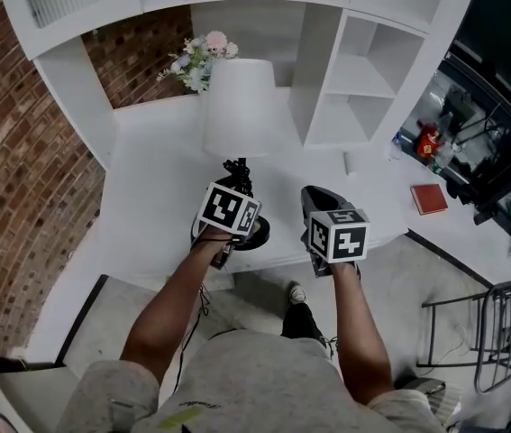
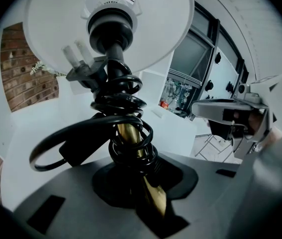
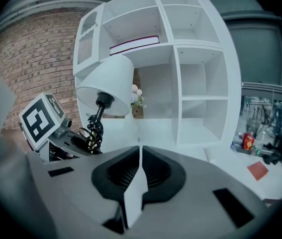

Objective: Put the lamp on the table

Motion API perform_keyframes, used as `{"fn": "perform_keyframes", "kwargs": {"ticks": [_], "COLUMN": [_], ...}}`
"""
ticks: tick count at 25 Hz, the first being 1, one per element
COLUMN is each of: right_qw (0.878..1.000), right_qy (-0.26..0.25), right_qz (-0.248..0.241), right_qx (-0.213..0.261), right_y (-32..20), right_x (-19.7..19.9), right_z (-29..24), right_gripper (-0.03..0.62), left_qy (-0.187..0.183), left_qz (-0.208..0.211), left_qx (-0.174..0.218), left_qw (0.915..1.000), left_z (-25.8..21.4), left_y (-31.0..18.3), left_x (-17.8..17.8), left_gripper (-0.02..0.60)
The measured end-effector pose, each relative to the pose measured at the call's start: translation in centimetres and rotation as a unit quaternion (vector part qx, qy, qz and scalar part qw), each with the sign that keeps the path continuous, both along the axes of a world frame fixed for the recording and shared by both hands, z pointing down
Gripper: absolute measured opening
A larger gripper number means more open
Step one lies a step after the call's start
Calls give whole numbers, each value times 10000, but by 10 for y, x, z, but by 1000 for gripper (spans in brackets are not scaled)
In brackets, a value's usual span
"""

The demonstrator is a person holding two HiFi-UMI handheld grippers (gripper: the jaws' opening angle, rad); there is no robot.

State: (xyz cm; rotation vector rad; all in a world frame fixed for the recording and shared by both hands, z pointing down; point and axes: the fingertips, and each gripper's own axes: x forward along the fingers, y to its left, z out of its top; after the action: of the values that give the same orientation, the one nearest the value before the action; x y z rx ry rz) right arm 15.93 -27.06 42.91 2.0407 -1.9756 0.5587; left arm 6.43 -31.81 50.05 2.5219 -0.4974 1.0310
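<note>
- Lamp [image 1: 240,106] is caught from above in the head view. Its white shade is turned toward the shelving and its black base [image 1: 260,234] sits close to the front edge of the white table [image 1: 147,188]. Whether the base is set down or held just over the top cannot be told.
- Left gripper [image 2: 145,179] is clamped on the lamp's brass stem [image 2: 126,133], with the jaws partly apart and the stem pinched between them. This is shown only in the left gripper view; from the head view the grip is covered by the marker cube [image 1: 230,210].
- Black cord [image 2: 121,103] is seen wound round the stem, with one loop thrown out to the left. The plug [image 2: 83,67] is tucked under the shade. From above only a dark tangle is made out.
- Right gripper [image 3: 140,173] is seen shut, its jaws pressed together with nothing gripped. It is held beside the left one over the table's front edge, apart from the lamp.
- Shelf unit [image 3: 200,83] is laid out whole in the right gripper view. A book [image 3: 133,45] lies flat in an upper bay and flowers [image 3: 137,96] are glimpsed behind the shade.
- Red book [image 1: 429,198] is picked out toward the table's right end, well apart from the lamp.
- Open table top is offered left of the lamp, toward the brick wall [image 1: 21,152], and again between the lamp and the red book.
- On the shade's right side a shelf upright is found just beside it.
- The table's front edge is passed just under the base and both grippers.
</note>
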Motion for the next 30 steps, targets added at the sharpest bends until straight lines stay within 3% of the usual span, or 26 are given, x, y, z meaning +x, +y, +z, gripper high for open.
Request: {"fn": "perform_keyframes", "kwargs": {"ticks": [21, 30], "right_qw": [9984, 9971], "right_qy": [41, 21], "right_qz": [-561, -747], "right_qx": [-67, -117], "right_y": [-60, -77], "right_x": [79, 97], "right_z": [-2, 6], "right_gripper": [5, 5], "left_qy": [36, 35], "left_qz": [-489, -696], "left_qx": [32, 178], "left_qw": [9988, 9974], "left_z": [14, 22], "left_y": [-56, -77], "left_x": [84, 103], "left_gripper": [103, 103]}}
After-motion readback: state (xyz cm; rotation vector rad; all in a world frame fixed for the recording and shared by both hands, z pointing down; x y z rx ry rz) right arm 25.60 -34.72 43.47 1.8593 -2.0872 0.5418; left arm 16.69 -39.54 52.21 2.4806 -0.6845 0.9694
